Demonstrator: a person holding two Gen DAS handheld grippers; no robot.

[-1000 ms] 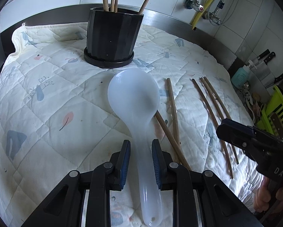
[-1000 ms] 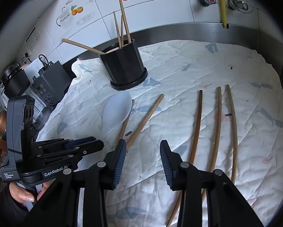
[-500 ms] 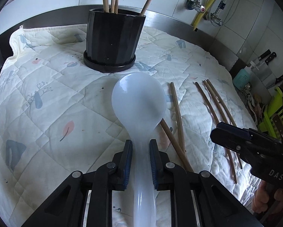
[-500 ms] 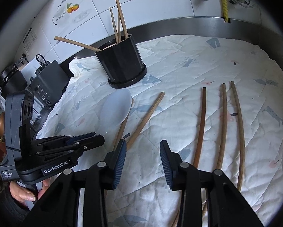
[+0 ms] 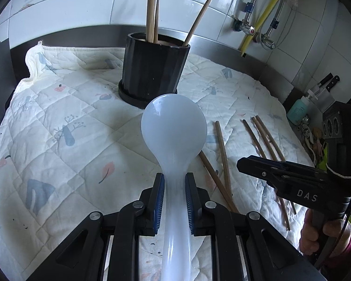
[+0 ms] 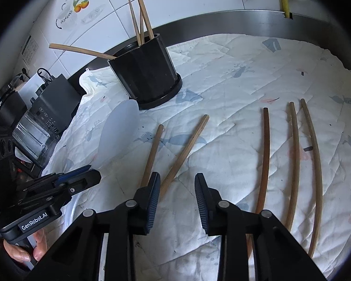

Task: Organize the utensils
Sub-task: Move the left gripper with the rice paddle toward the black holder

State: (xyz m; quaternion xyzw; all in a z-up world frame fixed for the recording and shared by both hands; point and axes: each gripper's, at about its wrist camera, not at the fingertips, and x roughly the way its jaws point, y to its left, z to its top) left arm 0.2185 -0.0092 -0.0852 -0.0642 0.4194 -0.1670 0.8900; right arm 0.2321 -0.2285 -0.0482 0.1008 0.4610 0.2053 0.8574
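Observation:
My left gripper [image 5: 174, 185] is shut on the handle of a white plastic spoon [image 5: 174, 126], held just above the quilted cloth with its bowl toward the black utensil holder [image 5: 154, 70]. Several chopsticks stand in the holder. My right gripper [image 6: 176, 180] hovers low over the cloth, its jaws closing. The near end of one loose chopstick [image 6: 184, 149] lies between them by the left pad, untouched. A second chopstick [image 6: 153, 149] runs under the left finger. Three longer chopsticks [image 6: 295, 152] lie to the right. The spoon [image 6: 119, 131] and left gripper [image 6: 93, 175] show at left.
A quilted cloth [image 5: 58, 128] covers the counter up to a steel rim [image 6: 245, 21] and tiled wall. A black appliance [image 6: 55, 103] stands off the cloth's left edge. Knives and a green bottle [image 5: 299, 110] sit at the far right, pipes and a yellow hose [image 5: 266, 7] behind.
The left gripper closed on the spoon's handle and lifted the spoon off the cloth. The right gripper sank toward the two short chopsticks and its jaws narrowed.

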